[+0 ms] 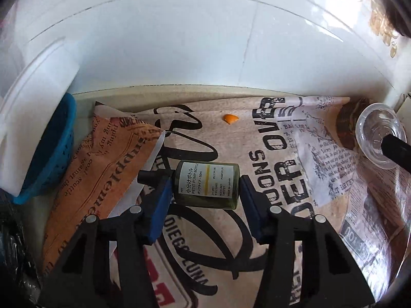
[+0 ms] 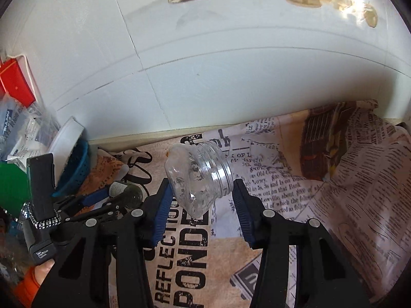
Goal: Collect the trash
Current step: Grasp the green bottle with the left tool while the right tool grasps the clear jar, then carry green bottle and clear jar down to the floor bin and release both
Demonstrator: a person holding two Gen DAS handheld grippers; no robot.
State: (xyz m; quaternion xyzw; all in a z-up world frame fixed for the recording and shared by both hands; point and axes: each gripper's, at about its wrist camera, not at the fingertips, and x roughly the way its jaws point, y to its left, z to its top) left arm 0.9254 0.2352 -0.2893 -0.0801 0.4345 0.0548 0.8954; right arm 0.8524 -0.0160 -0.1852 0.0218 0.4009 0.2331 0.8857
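The left gripper (image 1: 205, 187) is clenched end to end on a small dark green pump bottle (image 1: 206, 186), one blue pad at the shoulder beside the black pump head, the other on the flat base. The bottle lies crosswise between the fingers, over the newspaper-print cloth (image 1: 257, 179) that covers the tabletop. It looks lifted, but I cannot tell for sure. That lengthwise hold seems to me the weaker choice: the left pad sits near the sloping shoulder, so a jolt could let the bottle pivot or squirt out and roll.

The right gripper (image 2: 203, 195) grasps a crumpled clear plastic jar (image 2: 199, 177), threaded mouth toward the right pad. Its wall is already dented, so more squeeze would probably just collapse it further and loosen the hold; the smooth threads might slide off the pad too.

A blue perforated basket (image 1: 48, 151) stands at the far left against the white wall (image 1: 179, 51), and it may be the place for trash, though nothing confirms that. In the right wrist view the two tools sit close side by side, so both swinging left at once risks a knock. A scrap of orange peel (image 1: 230, 118) rests far back on the cloth, well apart from both loads, and could be overlooked.
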